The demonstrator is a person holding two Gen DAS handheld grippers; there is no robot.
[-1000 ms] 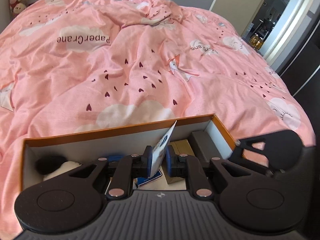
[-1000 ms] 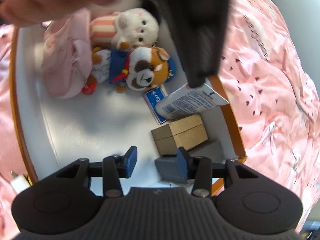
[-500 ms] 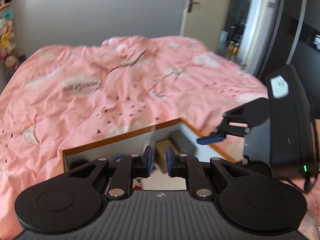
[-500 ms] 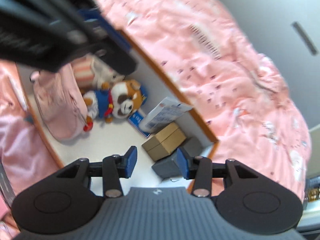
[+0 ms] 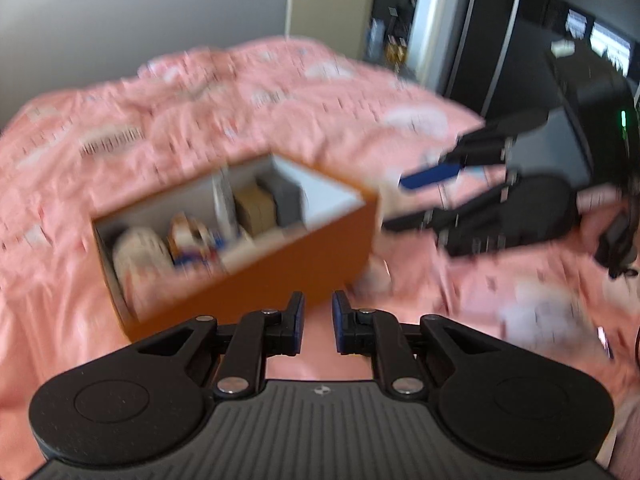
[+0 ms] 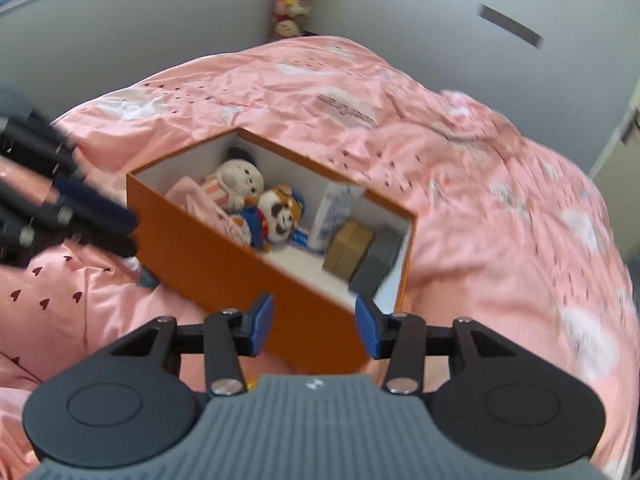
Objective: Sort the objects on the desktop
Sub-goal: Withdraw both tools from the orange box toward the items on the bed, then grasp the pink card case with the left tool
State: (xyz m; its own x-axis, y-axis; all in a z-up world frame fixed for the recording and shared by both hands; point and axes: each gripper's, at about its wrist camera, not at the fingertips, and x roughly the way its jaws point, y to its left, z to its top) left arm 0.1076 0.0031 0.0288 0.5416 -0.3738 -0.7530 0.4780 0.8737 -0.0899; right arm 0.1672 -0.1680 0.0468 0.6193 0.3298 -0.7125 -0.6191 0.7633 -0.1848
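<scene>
An orange box [image 6: 224, 276] with a white inside sits on the pink bed; it also shows, blurred, in the left wrist view [image 5: 280, 276]. Inside lie a white plush [image 6: 236, 180], a red-panda plush [image 6: 280, 214], a pink cloth [image 6: 196, 204], a white-blue packet [image 6: 334, 214] leaning on the far wall, a tan carton [image 6: 350, 250] and a grey block [image 6: 378, 262]. My left gripper [image 5: 317, 326] is slightly open and empty, above the bed in front of the box. My right gripper [image 6: 314, 330] is open and empty, above the box's near wall.
The pink duvet [image 6: 480, 160] covers the whole bed. A grey wall [image 6: 120, 32] and a plush pile [image 6: 290, 12] stand behind. A door [image 5: 320, 4] and dark cabinets [image 5: 520, 40] stand at the right. Each gripper shows in the other's view, the right [image 5: 444, 168] and the left [image 6: 96, 220].
My left gripper let go of the white-blue packet, which now leans in the box, and drew back and up. My right gripper also drew back from inside the box.
</scene>
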